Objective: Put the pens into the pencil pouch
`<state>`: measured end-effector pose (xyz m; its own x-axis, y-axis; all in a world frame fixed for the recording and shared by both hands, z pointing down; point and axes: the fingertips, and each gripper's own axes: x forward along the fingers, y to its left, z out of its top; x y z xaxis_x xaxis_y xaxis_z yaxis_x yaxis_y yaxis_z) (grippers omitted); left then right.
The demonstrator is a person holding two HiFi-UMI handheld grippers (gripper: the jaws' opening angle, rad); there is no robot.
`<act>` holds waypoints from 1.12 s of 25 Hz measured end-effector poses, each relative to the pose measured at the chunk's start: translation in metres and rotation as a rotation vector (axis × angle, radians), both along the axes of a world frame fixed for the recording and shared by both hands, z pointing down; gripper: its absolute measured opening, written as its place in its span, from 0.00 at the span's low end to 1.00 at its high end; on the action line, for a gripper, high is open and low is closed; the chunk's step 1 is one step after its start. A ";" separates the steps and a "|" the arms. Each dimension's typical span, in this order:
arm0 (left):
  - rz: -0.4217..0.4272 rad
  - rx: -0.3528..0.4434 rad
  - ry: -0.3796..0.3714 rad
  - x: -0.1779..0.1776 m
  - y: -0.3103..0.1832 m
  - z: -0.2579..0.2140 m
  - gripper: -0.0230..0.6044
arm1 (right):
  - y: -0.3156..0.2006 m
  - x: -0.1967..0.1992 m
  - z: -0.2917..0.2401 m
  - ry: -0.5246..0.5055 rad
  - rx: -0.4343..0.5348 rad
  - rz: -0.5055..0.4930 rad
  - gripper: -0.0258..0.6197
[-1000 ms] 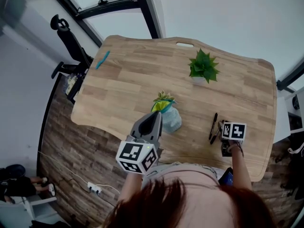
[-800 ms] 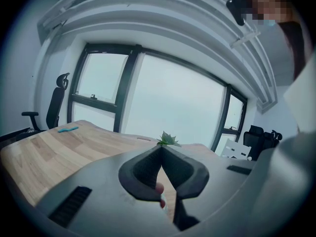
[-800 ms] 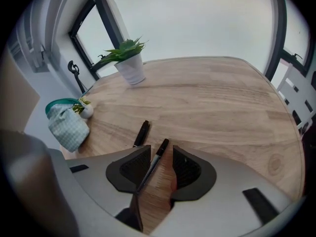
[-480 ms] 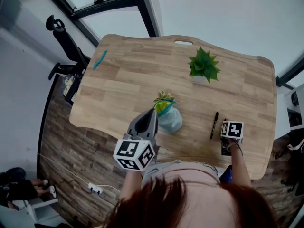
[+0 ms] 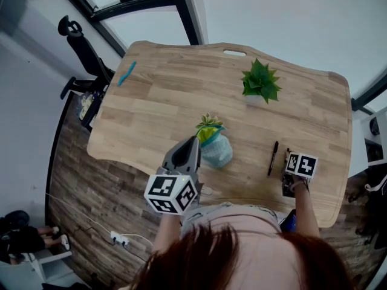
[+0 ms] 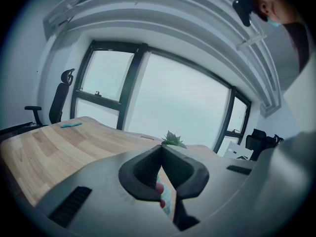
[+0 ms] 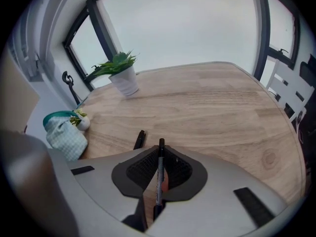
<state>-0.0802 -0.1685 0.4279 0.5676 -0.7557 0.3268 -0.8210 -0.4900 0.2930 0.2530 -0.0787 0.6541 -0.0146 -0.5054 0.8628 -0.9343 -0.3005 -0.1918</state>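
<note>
One pen point(image 7: 158, 177) sits pinched in the right hand-held gripper's point(image 7: 160, 148) just-closing jaws.

Flat grey daylight, soft shadows.
Light comes from the windows point(image 6: 163, 98); fisheye bends the table point(image 5: 181, 101) edges, corners darken, close foreground blurs.

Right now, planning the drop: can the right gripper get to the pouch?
Probably yes: the right gripper, jaws just closing on a pen, has only the other pen, flat, between it and the pencil pouch.

wooden table point(image 5: 157, 101) bears potted plant point(image 5: 260, 82), pouch point(image 5: 216, 151), pen point(image 5: 273, 157), teal item point(image 5: 127, 74).
</note>
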 end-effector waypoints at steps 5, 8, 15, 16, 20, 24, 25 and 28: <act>-0.005 0.001 0.009 -0.001 0.002 0.000 0.03 | -0.012 -0.003 -0.024 -0.019 0.089 -0.005 0.09; -0.007 0.002 0.011 -0.002 0.003 0.001 0.03 | -0.020 -0.008 -0.038 -0.030 0.135 -0.013 0.09; -0.028 -0.007 0.018 -0.011 0.006 0.003 0.03 | -0.043 -0.029 -0.074 -0.089 0.253 -0.039 0.09; -0.030 -0.009 0.018 -0.012 0.006 0.004 0.03 | -0.046 -0.032 -0.080 -0.104 0.275 -0.042 0.09; -0.040 -0.027 0.018 -0.019 0.008 0.008 0.03 | -0.063 -0.050 -0.107 -0.163 0.372 -0.067 0.09; -0.039 -0.052 0.017 -0.024 0.009 0.015 0.03 | -0.081 -0.066 -0.135 -0.203 0.479 -0.095 0.09; -0.038 -0.059 0.017 -0.026 0.009 0.017 0.03 | -0.085 -0.070 -0.142 -0.217 0.509 -0.099 0.09; -0.041 -0.080 0.015 -0.029 0.008 0.022 0.03 | -0.098 -0.081 -0.164 -0.265 0.599 -0.106 0.09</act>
